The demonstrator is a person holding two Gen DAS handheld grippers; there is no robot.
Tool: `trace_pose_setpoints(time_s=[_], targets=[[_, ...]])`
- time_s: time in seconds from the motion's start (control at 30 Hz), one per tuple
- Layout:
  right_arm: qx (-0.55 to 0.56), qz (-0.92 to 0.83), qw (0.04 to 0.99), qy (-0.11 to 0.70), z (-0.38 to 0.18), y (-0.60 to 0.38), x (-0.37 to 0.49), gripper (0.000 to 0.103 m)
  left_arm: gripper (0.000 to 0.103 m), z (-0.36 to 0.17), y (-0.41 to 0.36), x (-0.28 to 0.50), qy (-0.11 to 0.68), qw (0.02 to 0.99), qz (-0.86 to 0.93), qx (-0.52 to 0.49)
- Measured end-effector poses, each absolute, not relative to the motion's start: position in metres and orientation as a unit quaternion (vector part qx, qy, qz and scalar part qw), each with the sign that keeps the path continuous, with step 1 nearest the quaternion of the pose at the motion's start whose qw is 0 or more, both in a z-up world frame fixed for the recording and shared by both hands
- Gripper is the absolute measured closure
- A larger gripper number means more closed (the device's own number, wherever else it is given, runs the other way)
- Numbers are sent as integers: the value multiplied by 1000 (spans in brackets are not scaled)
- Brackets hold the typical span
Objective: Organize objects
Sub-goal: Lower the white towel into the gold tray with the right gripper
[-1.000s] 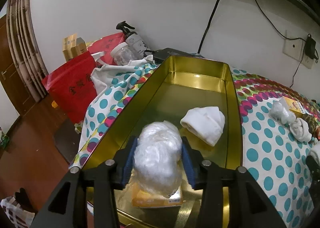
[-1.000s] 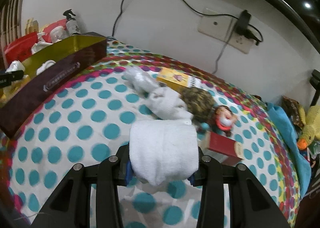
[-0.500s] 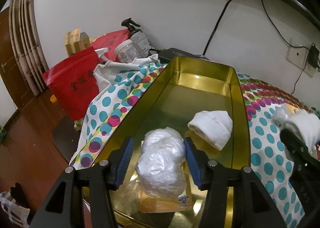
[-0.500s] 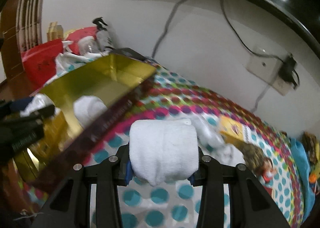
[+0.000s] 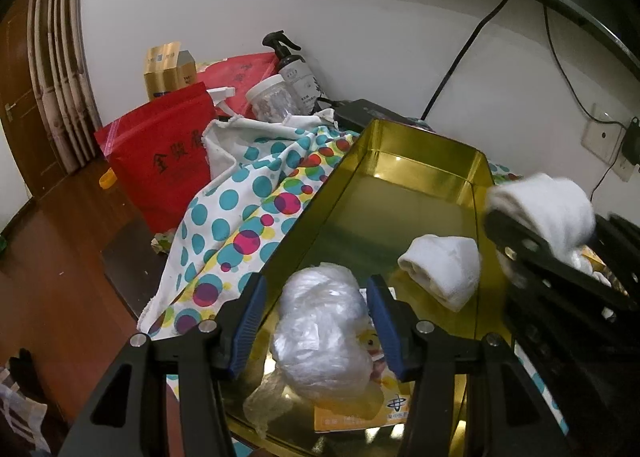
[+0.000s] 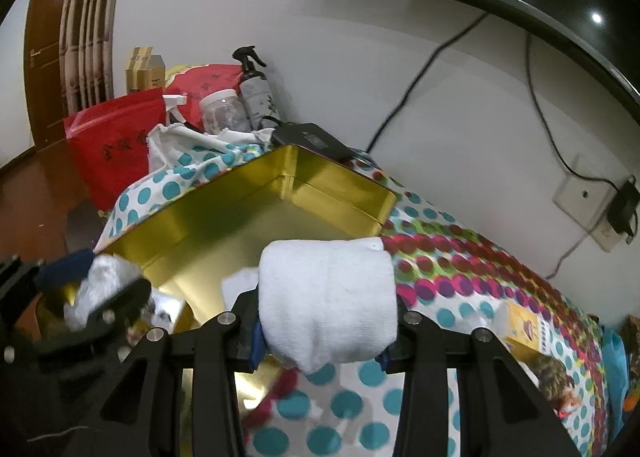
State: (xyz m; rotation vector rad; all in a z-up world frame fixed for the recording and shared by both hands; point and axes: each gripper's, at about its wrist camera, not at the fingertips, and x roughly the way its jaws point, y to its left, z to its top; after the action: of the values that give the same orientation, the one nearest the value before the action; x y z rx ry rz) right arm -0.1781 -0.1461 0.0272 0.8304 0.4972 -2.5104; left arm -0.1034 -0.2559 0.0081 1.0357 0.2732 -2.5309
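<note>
Left wrist view
Left gripper (image 5: 318, 323): over the near end of the gold tin (image 5: 478, 181), jaws spread wide, blue pads clear of the plastic wad (image 5: 322, 331) on both sides
Plastic wad: crumpled clear film, lying in the tin's near end on top of a yellow packet (image 5: 352, 415)
Rolled towel (image 5: 442, 269): white, on the tin floor near the right wall, past the wad
Right gripper (image 5: 532, 225): comes in from the right edge, at the tin's right rim, blurred
White towel (image 5: 548, 209): held in the right gripper, above the tin's right wall
Tablecloth (image 5: 236, 225): polka dots, bunched just left of the tin
Behind the cloth: red bag (image 5: 160, 169), jar (image 5: 272, 97), spray bottle (image 5: 294, 69), all near the wall

Right wrist view
Right gripper (image 6: 322, 327): jaws clamped on the white towel (image 6: 326, 301), which fills the gap between them
White towel: rolled, raised above the spot where the tin's right rim meets the tablecloth (image 6: 460, 273)
Gold tin (image 6: 340, 181): left of and behind the towel, open, shiny inside
Left gripper (image 6: 92, 283): at the lower left, blurred, with the plastic wad (image 6: 102, 281) between its fingers; grip cannot be told from here
Rolled towel (image 6: 240, 287): only a white corner shows behind the right gripper
Yellow box (image 6: 524, 331): on the cloth to the right, well apart from the tin
</note>
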Motion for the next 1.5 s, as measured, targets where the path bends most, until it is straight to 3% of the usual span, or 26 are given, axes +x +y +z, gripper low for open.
trace_pose_setpoints(time_s=[0.97,1.07,1.2,1.5], targets=[[350,-897,229,141,7,-181,-248,59,50,3,-243,-111,91,172,-908,372],[349,-899,229,130,9,-178,-248,48,49,4,-244,-111,92,173,-908,370],[317,-915,211,132,21,-167,-239,14,48,5,-245,-111,94,176,-909,367],[293,-933,157,141,28,-105,-216,7,48,23,-230,-101,88,159,-927,328]])
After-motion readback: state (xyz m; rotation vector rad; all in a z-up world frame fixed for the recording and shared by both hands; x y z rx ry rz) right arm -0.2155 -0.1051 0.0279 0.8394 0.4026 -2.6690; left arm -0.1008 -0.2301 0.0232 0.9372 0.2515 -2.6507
